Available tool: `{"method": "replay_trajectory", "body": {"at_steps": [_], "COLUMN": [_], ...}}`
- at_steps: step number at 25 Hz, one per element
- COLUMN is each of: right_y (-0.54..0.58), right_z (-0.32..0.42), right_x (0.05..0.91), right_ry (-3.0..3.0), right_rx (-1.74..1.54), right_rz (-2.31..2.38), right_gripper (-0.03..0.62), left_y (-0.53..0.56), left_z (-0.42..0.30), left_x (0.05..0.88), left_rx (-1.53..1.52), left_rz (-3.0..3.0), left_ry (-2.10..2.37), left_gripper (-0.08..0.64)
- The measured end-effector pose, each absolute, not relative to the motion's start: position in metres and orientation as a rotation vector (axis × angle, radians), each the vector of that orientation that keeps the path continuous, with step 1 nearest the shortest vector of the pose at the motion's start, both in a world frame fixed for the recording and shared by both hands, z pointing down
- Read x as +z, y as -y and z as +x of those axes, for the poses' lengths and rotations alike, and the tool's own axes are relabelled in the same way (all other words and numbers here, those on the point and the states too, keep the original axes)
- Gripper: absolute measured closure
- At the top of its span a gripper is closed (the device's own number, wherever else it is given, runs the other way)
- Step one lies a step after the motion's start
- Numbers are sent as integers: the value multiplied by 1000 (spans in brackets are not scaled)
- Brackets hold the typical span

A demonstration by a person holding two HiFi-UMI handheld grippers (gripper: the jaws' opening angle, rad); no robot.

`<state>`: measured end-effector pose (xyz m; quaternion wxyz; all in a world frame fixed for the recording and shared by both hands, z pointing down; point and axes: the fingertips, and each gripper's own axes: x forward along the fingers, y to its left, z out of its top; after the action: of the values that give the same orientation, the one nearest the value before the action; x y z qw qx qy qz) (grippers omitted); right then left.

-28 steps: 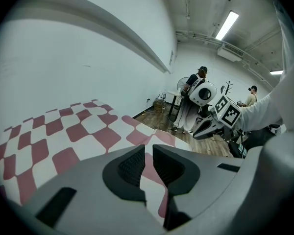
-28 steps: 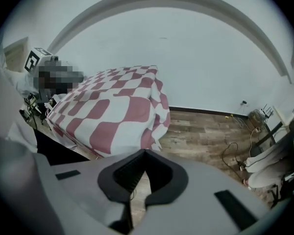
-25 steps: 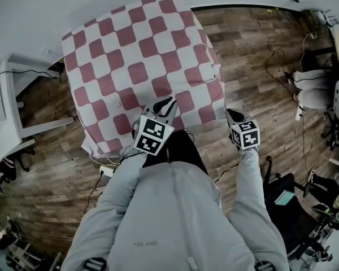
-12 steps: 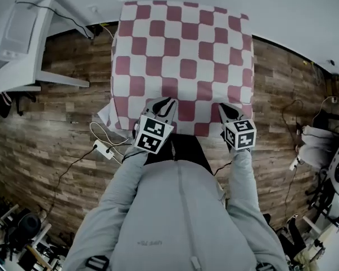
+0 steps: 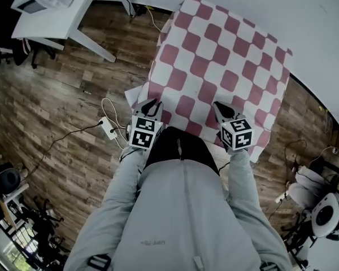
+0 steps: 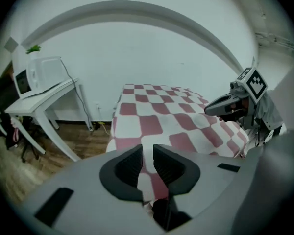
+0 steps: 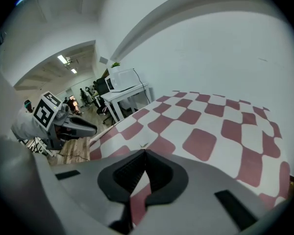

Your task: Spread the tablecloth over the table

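A red-and-white checked fabric tablecloth (image 5: 220, 66) lies flat over a table, covering the whole top. Its far edge sits against a white wall (image 5: 305, 10). Its long axis runs away from the person, slanting up and to the right in the head view. The near edge hangs toward the person, and it is held at two points.

The left gripper (image 5: 150, 106) holds the near edge close to the cloth's left corner. In the left gripper view its jaws stand a narrow gap apart, with a fold of checked cloth running down between the pads, so it appears to be clamped on that fold. A loose white flap of cloth bunches just beside it on the outer side.

The right gripper (image 5: 221, 110) holds the same edge further right, short of the right corner, which droops beyond it. Its jaws meet at the tips, pinching a thin strip of cloth.

The whole cloth lies ahead of both tools, so any smoothing pull would come back toward the person. The left hand is nearer the untidy corner, which likely still needs straightening. Both arms, in grey sleeves (image 5: 130, 191), reach forward side by side, and both grippers tilt downward.

Around the table is a brown wood-plank floor (image 5: 56, 112). A white power strip (image 5: 108, 130) with cables lies near the left gripper, and a white desk (image 5: 62, 13) stands well to the left.
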<state>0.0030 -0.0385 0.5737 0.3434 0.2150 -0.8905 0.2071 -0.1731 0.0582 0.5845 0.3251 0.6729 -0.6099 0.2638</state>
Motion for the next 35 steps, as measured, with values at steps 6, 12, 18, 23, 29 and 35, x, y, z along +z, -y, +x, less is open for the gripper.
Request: {"method": "replay_trajectory", "body": {"at_steps": [6, 12, 18, 23, 29, 35], "right_y": [29, 22, 11, 7, 7, 3], "right_z": [-37, -52, -55, -60, -72, -90], "right_x": [568, 570, 575, 577, 577, 577], "right_ry": [2328, 2323, 2311, 2312, 2327, 2347], "right_rx": [505, 492, 488, 487, 481, 464], "right_rz": [459, 440, 430, 434, 423, 403], "right_gripper": [571, 571, 571, 571, 571, 571], "left_y": [-111, -122, -122, -126, -136, -152], "left_z": [-229, -225, -223, -231, -269, -331], "left_x": [610, 634, 643, 642, 628, 633], "left_rx": [661, 672, 755, 802, 841, 929], "left_rz": [1554, 1546, 1555, 1569, 1527, 1436], "left_ry": [1668, 1583, 1568, 1560, 1655, 1729], "left_gripper": [417, 383, 391, 520, 532, 532]}}
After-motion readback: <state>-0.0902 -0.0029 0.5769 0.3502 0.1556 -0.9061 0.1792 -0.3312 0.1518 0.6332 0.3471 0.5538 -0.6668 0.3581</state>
